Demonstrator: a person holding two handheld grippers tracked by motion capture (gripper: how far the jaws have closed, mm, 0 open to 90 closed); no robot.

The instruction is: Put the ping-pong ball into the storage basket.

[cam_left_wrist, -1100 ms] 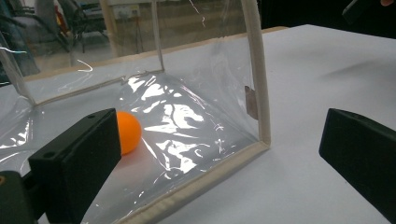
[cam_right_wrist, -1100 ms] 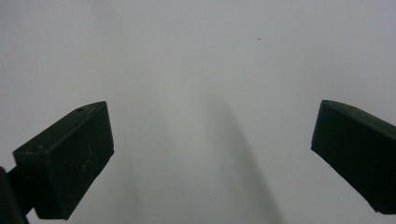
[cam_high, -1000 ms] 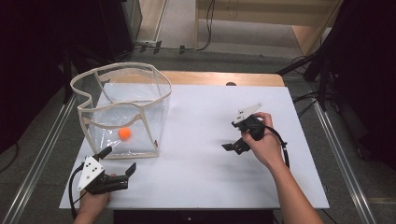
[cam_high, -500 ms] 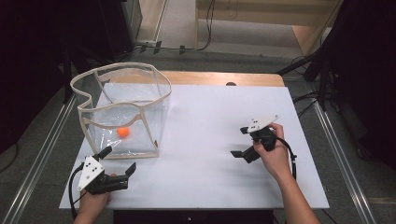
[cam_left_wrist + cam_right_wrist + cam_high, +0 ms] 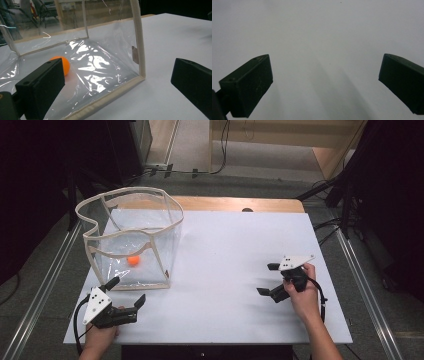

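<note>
A clear plastic bag (image 5: 131,240) with a cream rim stands open at the table's left. An orange ball (image 5: 133,261) lies inside it on the bottom, and the ball (image 5: 61,64) shows through the bag's wall (image 5: 100,62) in the left gripper view. My left gripper (image 5: 125,292) rests open near the front left edge, just in front of the bag's corner, holding nothing. My right gripper (image 5: 268,279) is open at the right side, low over the bare white table (image 5: 317,37), with nothing between its jaws.
The white table top (image 5: 225,250) has a wooden strip (image 5: 240,204) along its far edge. Metal rails (image 5: 360,270) run along both sides, and dark stands and cables sit on the floor beyond.
My right gripper has drawn back toward the front right of the table and dropped lower. The left gripper, bag and ball have stayed put.
</note>
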